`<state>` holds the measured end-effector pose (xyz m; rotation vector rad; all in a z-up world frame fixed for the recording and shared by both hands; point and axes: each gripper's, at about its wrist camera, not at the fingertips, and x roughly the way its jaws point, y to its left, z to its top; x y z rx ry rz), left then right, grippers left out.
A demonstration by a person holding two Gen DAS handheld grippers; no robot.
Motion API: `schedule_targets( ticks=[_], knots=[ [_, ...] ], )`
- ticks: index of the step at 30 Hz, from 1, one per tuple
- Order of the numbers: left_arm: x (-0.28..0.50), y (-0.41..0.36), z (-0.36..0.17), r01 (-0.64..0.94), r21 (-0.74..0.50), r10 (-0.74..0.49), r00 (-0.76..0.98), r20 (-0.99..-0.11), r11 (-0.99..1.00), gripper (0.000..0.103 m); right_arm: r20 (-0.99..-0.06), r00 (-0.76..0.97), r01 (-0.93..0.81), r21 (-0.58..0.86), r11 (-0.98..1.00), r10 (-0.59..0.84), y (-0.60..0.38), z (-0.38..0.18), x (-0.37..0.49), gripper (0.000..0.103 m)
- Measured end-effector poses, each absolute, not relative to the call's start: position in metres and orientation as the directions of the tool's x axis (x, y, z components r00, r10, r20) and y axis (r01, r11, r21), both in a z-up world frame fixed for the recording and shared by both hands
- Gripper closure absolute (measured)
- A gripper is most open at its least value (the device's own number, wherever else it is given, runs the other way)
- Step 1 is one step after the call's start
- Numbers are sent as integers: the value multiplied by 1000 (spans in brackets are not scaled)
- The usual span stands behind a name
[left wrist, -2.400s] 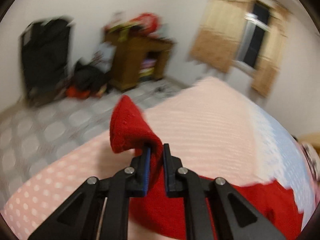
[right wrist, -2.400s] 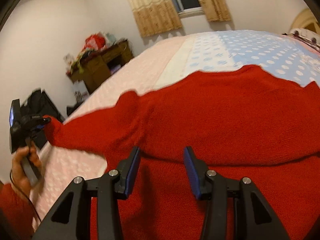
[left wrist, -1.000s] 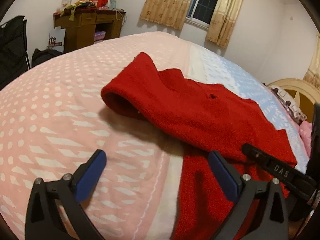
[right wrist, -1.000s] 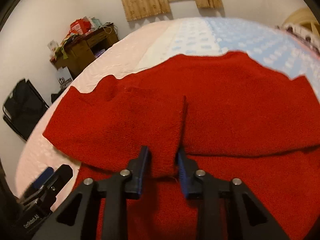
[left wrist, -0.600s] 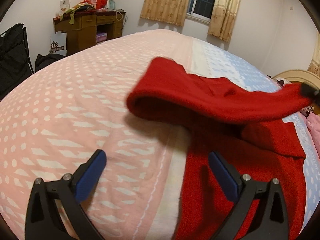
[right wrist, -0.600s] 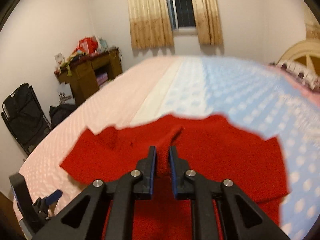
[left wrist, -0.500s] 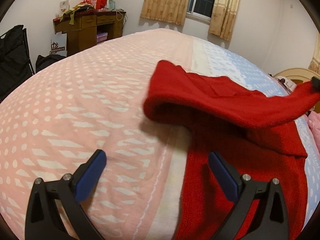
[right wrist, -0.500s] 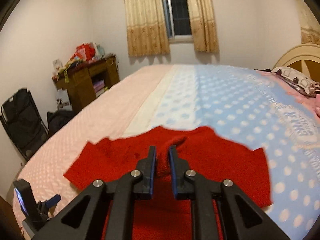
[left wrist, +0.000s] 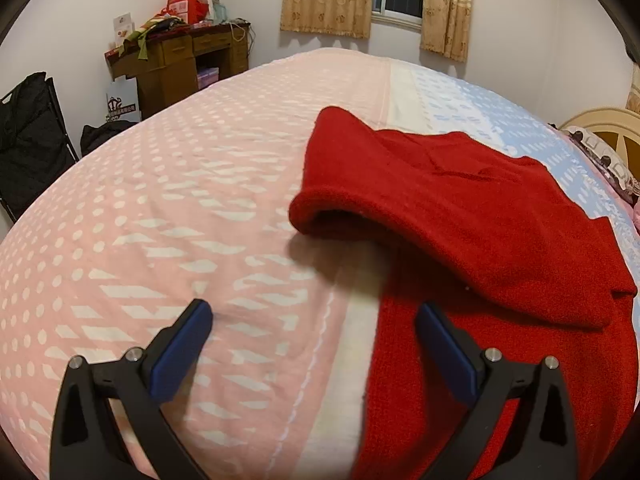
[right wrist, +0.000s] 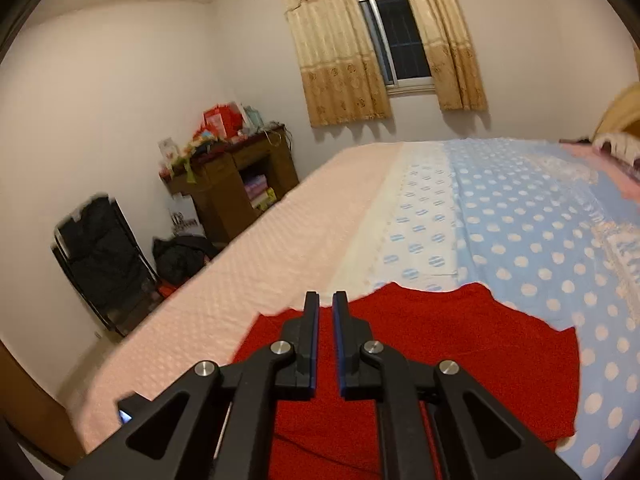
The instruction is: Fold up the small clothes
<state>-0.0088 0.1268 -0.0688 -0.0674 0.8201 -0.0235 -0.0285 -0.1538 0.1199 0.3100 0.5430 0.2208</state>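
Note:
A red knit sweater (left wrist: 460, 208) lies on the bed (left wrist: 180, 200), one part folded over its body with a rolled edge facing left. My left gripper (left wrist: 313, 309) hovers open and wide just before that fold, one finger over the pink sheet, the other over the red knit, holding nothing. In the right wrist view my right gripper (right wrist: 326, 296) is raised above the sweater (right wrist: 460, 340). Its jaws are closing to a thin slit and no cloth shows between them.
The bedspread is pink on the left and blue with white dots (right wrist: 520, 220) on the right. A cluttered wooden desk (right wrist: 236, 184) and a black folding chair (right wrist: 104, 264) stand by the left wall. A curtained window (right wrist: 392, 52) is behind, a headboard (left wrist: 600, 128) at right.
The right gripper rose off the sweater, and the red fold it pinched is no longer between its jaws. The lifted fold has dropped flat across the sweater's body. The left gripper stayed open.

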Motion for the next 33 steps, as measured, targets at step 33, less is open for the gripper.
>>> schedule_targets(
  ticks=[33],
  knots=[
    [-8,123,-67,-4,-66,-46,680,-732,998,0,-585,796,95,371,924,153,-208,-10,-83,93]
  ],
)
